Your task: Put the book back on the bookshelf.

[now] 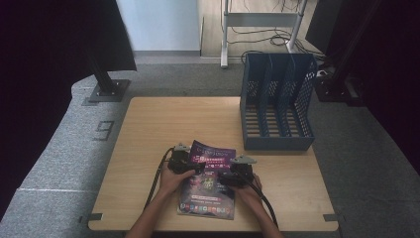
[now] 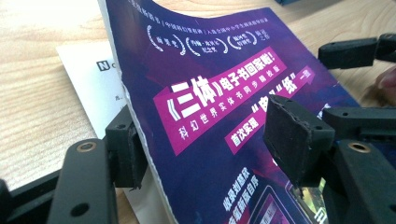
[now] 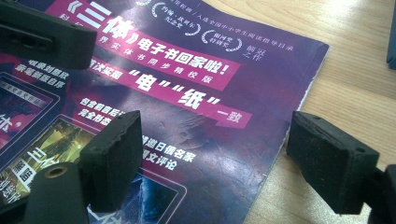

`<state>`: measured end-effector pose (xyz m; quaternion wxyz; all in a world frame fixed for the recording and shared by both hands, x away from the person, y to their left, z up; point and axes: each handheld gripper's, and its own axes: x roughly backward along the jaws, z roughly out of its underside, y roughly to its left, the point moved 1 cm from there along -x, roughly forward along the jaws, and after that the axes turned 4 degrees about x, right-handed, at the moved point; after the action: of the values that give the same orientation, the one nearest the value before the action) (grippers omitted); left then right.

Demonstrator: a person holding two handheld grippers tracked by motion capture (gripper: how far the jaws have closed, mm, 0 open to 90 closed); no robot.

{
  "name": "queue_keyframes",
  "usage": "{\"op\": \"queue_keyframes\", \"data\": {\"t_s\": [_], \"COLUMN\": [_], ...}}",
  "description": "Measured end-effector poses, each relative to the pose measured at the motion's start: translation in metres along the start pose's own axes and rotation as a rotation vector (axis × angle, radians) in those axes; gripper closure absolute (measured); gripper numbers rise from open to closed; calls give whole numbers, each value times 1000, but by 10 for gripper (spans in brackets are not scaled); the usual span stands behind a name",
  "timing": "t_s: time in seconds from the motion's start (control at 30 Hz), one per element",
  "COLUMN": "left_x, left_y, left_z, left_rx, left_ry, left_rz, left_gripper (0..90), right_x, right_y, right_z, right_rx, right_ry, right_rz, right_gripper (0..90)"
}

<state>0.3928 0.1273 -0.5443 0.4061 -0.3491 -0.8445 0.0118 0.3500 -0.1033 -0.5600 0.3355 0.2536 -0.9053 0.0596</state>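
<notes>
A purple magazine (image 1: 207, 184) with white and pink print lies near the table's front edge. In the left gripper view its left edge (image 2: 140, 140) is raised off the wood and runs slanted between the jaws of my left gripper (image 2: 208, 144). One pad (image 2: 125, 151) sits against the spine edge and the other (image 2: 289, 140) stands over the cover, with a wide gap between them. My right gripper (image 3: 219, 158) is open astride the magazine's right edge, one pad (image 3: 112, 158) over the cover and one (image 3: 329, 161) over bare wood. In the high view both grippers (image 1: 198, 167) (image 1: 224, 177) rest on the magazine.
A white printed sheet (image 2: 79, 79) lies under the magazine's raised edge. A dark blue mesh file holder (image 1: 277, 104) with three slots stands at the table's back right. Bare wooden tabletop (image 1: 163, 124) stretches behind and left of the magazine. Cables trail from both grippers toward the front edge.
</notes>
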Motion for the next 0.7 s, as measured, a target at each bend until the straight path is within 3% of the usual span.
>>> {"op": "queue_keyframes", "data": {"t_s": [0.2,0.43,0.63,0.7], "left_x": [0,0,-1,-1], "left_y": [2,4,3,2], "left_z": [1,1,0,1], "left_rx": [1,18,9,1], "left_ry": [3,-2,-2,-1], "left_rz": [-13,10,-1,16], "left_gripper": [411,403,407,398], "right_x": [0,0,0,0], "right_y": [0,0,0,0], "right_z": [0,0,0,0], "right_rx": [0,0,1,0], "right_ry": [0,0,0,0], "right_rz": [0,0,0,0], "right_gripper": [184,183,184,184]}}
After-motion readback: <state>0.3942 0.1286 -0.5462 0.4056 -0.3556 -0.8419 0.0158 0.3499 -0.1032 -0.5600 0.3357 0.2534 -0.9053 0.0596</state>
